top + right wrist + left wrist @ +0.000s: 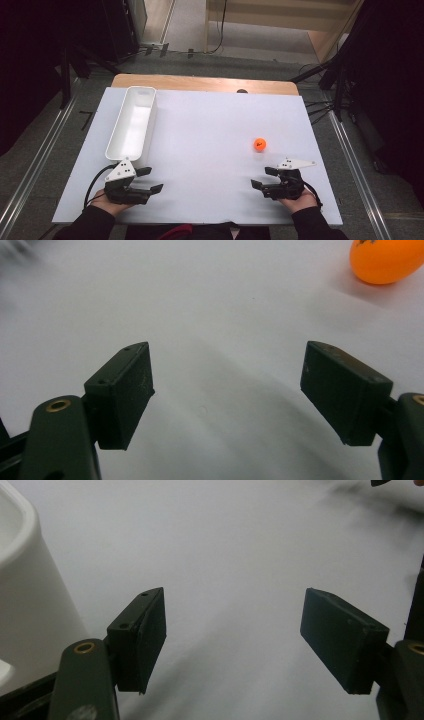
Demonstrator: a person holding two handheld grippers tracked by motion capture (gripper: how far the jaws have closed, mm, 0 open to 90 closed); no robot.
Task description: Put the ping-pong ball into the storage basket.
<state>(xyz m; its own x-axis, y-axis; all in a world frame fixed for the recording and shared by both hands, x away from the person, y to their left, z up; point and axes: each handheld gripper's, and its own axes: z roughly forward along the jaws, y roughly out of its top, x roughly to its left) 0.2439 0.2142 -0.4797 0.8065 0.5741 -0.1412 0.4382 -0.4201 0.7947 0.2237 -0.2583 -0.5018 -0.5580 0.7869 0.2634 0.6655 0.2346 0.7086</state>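
An orange ball [259,144] with a small dark mark lies on the white table sheet [210,130], right of centre. It also peeks in at the top right of the right gripper view, ball [385,259]. My right gripper [263,177] rests near the front edge, a short way in front of the ball, jaws open and empty [227,390]. My left gripper [150,180] sits at the front left, open with nothing between its jaws [232,635]. A long white bin [132,121] stands just beyond it, its rounded corner [30,595] at the left of the left gripper view.
The wooden table edge [200,82] shows behind the white sheet. Dark stands and cables [320,105] flank the table on the floor.
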